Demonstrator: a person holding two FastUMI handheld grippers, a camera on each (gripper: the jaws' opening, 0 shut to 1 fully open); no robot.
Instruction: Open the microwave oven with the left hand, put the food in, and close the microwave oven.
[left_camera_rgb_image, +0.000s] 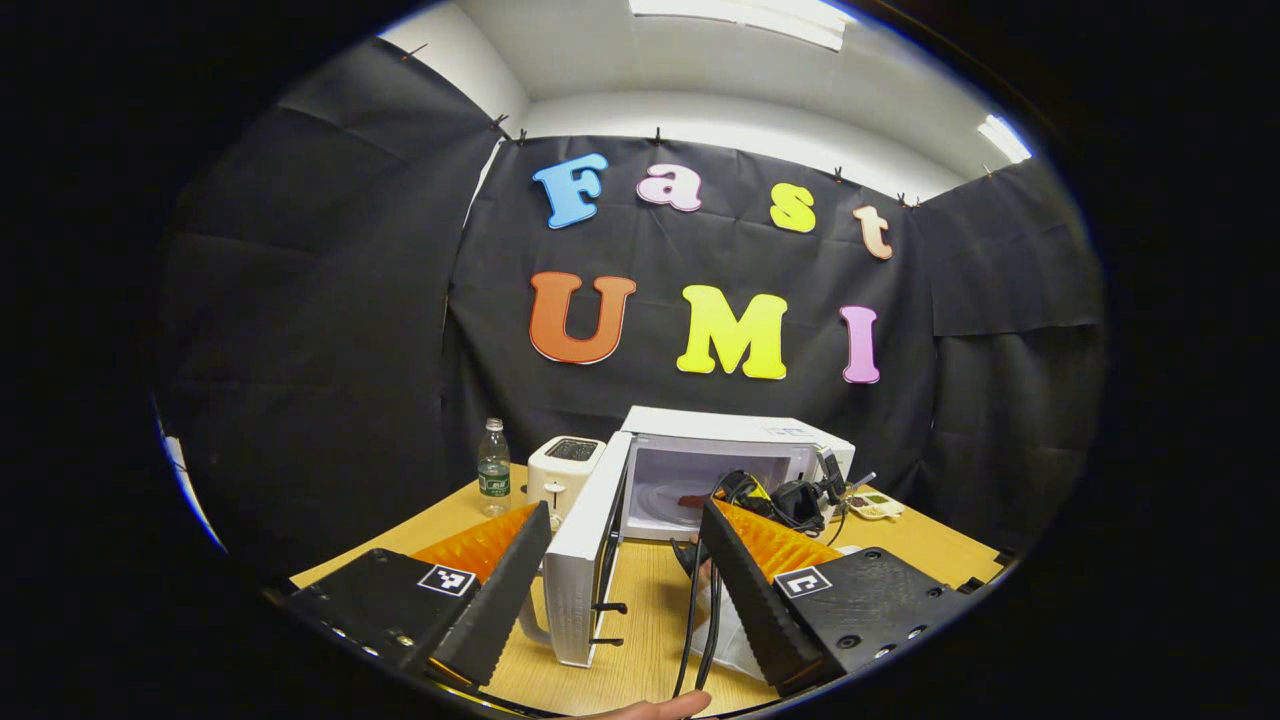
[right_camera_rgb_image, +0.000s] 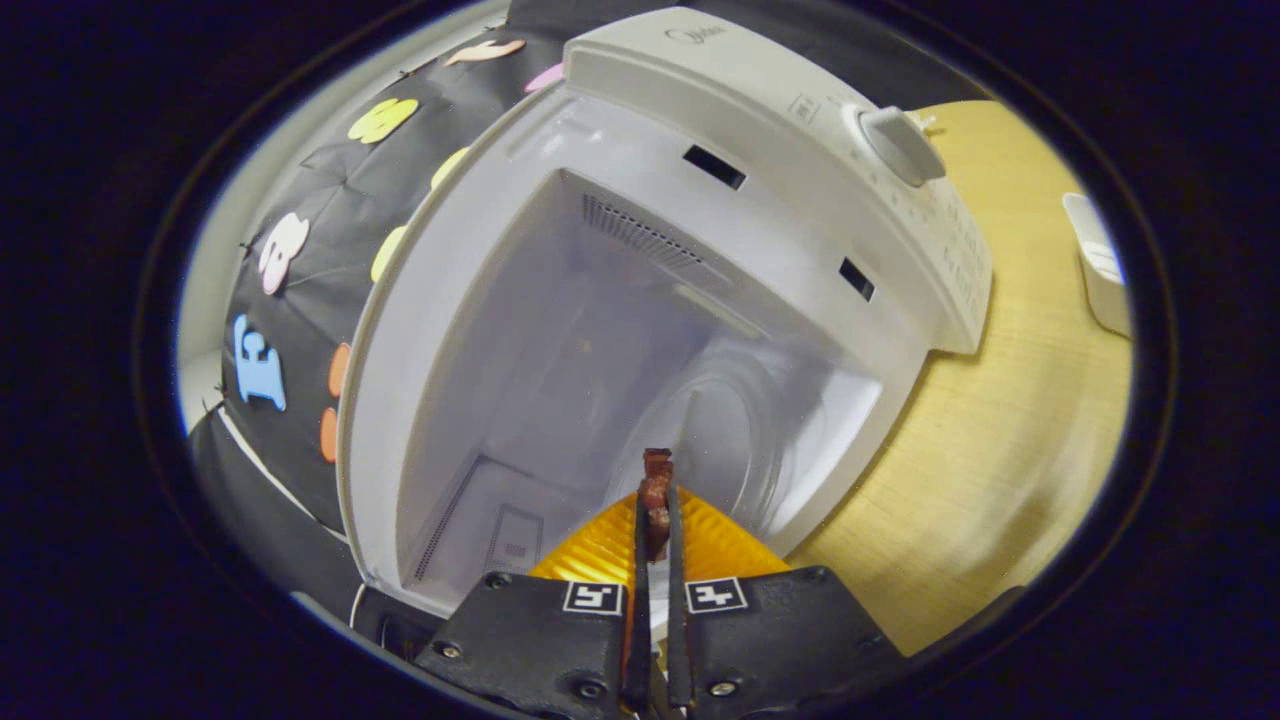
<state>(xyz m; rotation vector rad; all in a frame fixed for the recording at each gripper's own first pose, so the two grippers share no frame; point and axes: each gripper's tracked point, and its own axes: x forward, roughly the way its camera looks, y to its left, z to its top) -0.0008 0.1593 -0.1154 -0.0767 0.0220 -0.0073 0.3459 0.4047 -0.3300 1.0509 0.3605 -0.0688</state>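
We hold our right tongs (right_camera_rgb_image: 656, 515) pinched on a reddish-brown strip of food (right_camera_rgb_image: 656, 490) just inside the white box-shaped microwave oven (right_camera_rgb_image: 640, 300) – its white door (left_camera_rgb_image: 585, 560) swung wide. Our left tongs (left_camera_rgb_image: 625, 570) gape, empty, before that door.

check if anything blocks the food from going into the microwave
Nothing visible does. The door is swung wide open, and the right gripper, shut on the food, points into the microwave with bare cavity ahead.
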